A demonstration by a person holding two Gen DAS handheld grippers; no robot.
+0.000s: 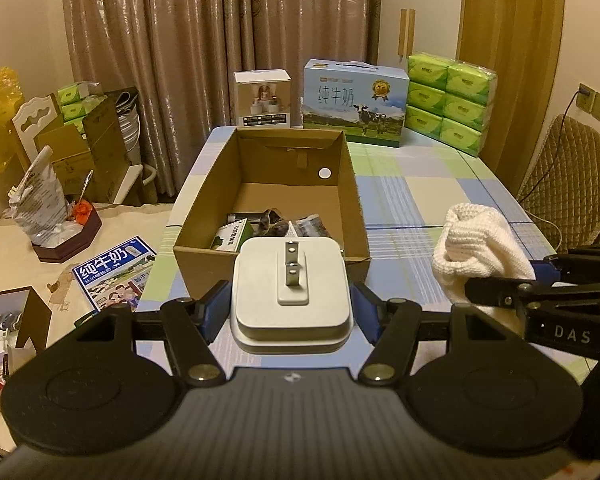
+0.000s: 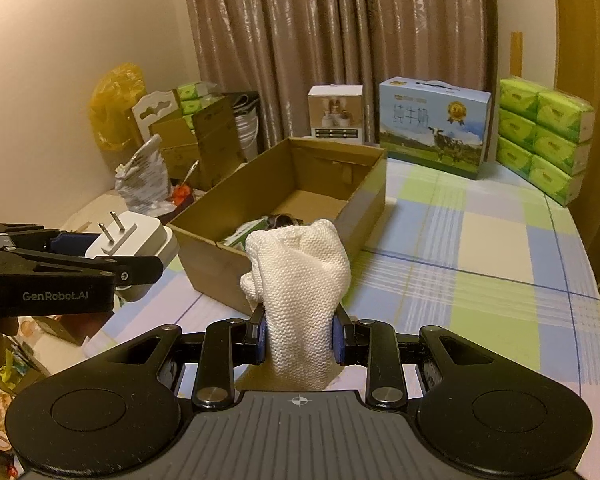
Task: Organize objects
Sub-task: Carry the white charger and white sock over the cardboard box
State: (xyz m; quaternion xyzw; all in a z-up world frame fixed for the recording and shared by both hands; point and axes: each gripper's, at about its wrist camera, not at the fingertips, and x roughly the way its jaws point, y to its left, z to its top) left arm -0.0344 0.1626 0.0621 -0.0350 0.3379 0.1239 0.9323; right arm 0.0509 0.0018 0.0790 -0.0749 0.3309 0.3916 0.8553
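Both tongs carry a load just short of the open brown cardboard box (image 1: 268,184).

The left tongs (image 1: 290,312), spread about halfway, pinch a white square plug adapter (image 1: 290,300) by its two side faces; its flat back faces up and its two metal prongs (image 1: 290,268) point up and away toward the box. The right tongs (image 2: 298,340), nearly pressed together, squeeze the lower end of a white knitted cloth (image 2: 298,276), whose long axis stands upright, bunched top leaning toward the box's near wall. Both loads hang above the checked surface (image 2: 480,248), the adapter left of the cloth.
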